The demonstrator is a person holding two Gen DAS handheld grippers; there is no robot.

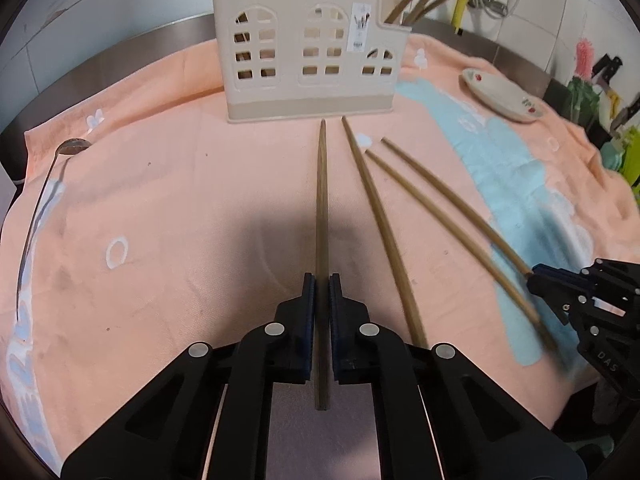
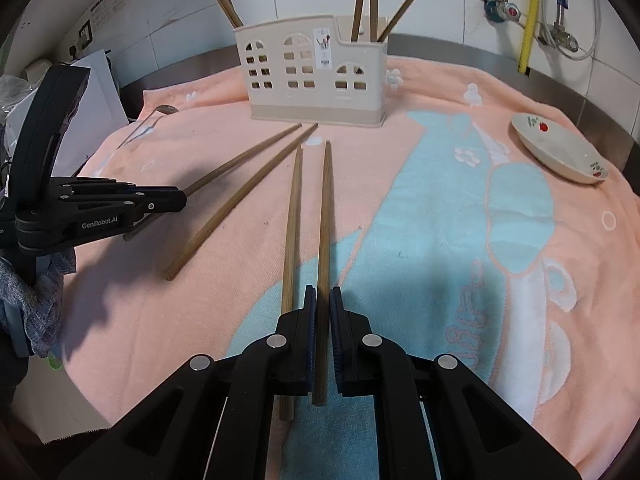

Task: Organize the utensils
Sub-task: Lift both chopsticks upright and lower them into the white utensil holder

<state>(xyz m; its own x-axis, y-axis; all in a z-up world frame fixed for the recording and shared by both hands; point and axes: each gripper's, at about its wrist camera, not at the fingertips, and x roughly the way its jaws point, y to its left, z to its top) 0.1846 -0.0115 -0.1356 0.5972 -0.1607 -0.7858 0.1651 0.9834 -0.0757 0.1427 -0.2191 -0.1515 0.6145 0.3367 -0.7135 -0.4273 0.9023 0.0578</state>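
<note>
The left gripper [image 1: 322, 280] and the right gripper [image 2: 323, 292] each clamp one chopstick, pointing at 12 o'clock toward the holder [image 2: 316, 68].

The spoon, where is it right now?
The spoon lies at the far left edge of the towel in the left wrist view, left of the utensil holder, apart from the chopsticks.

Two fisheye views, each from a camera mounted on a handheld gripper, look forward and downward along its two black fingers, close above a peach towel [image 1: 160, 200]. Both face the cream utensil holder [image 1: 308, 60] at the back wall. Both views take in the holder, towel, chopsticks [image 2: 240, 196], small dish [image 2: 560, 152], and the other gripper.
</note>
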